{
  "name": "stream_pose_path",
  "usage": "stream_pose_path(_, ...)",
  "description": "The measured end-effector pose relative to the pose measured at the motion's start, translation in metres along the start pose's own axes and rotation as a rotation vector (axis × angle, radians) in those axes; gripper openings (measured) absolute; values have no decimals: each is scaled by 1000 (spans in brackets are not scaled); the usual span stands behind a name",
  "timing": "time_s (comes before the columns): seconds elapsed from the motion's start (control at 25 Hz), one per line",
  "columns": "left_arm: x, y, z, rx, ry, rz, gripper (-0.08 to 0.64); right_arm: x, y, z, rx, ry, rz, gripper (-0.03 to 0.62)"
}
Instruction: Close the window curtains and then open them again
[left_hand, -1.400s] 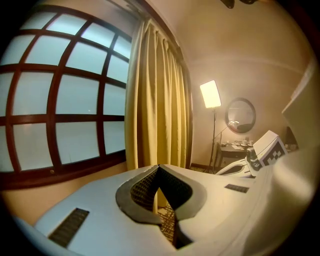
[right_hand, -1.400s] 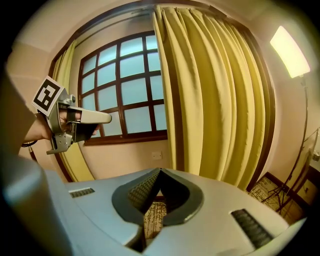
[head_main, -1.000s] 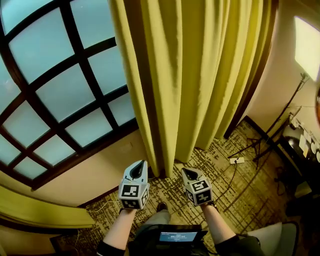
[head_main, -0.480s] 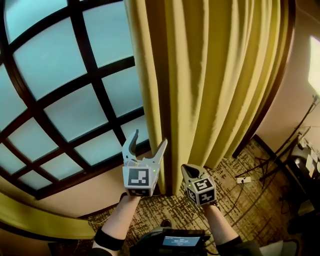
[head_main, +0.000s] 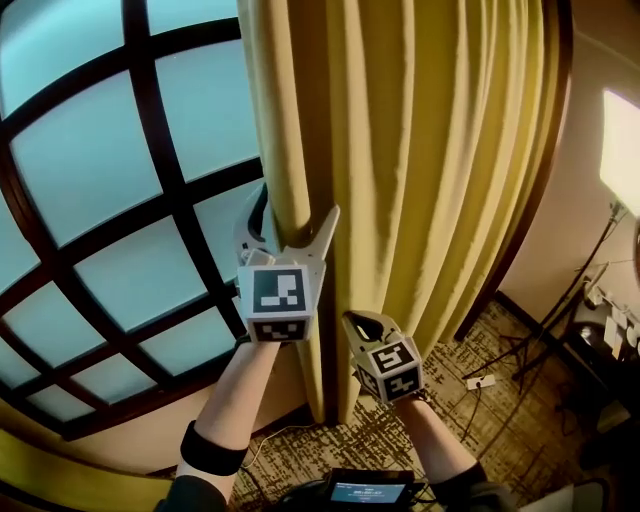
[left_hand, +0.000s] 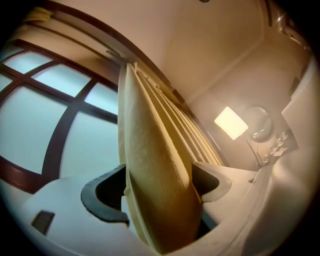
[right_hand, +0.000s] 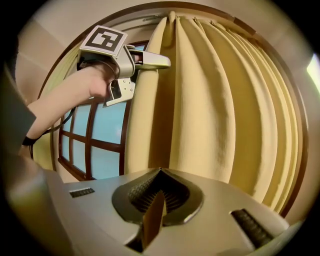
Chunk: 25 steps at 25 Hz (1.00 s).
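Left gripper — just opened, curtain between fingers

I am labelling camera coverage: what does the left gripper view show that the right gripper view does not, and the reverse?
Only the left gripper view: the left hand-held gripper from inside, its jaws, which have just been opening, apart with an edge fold of the curtain between them. Only the right gripper view: the right hand-held gripper, jaws together and holding nothing, plus the person's left forearm and the marker cube on the other gripper. Both: the yellow curtain and the dark-framed window.
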<state>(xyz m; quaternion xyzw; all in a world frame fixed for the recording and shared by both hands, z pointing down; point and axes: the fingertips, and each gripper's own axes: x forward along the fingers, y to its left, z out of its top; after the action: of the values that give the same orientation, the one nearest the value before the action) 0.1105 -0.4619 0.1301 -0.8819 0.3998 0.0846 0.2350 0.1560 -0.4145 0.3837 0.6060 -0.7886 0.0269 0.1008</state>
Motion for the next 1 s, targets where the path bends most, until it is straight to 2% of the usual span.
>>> stream_pose_path(0.24, 16, 7, 5, -10, -21, 25, 393, 14, -27, 17, -49, -57, 2, 8)
stream_pose_path(0.36, 27, 8, 13, 11, -36, 40, 382, 18, -33, 29, -41, -43, 13, 8)
stream_pose_path(0.48, 37, 14, 19, 32, -28, 76, 369, 25, -34, 42, -73, -59, 39, 8)
stream_pose_path(0.68, 44, 27, 20, 32, -27, 213, 249, 26, -37, 59, -99, -93, 100, 8)
stream_pose_path(0.88, 61, 35, 22, 47, -41, 352, 27, 28, -57, 81, -119, -131, 145, 8)
stream_pose_path(1.0, 68, 34, 21, 64, -33, 379, 3, 30, -66, 84, -116, -140, 159, 8)
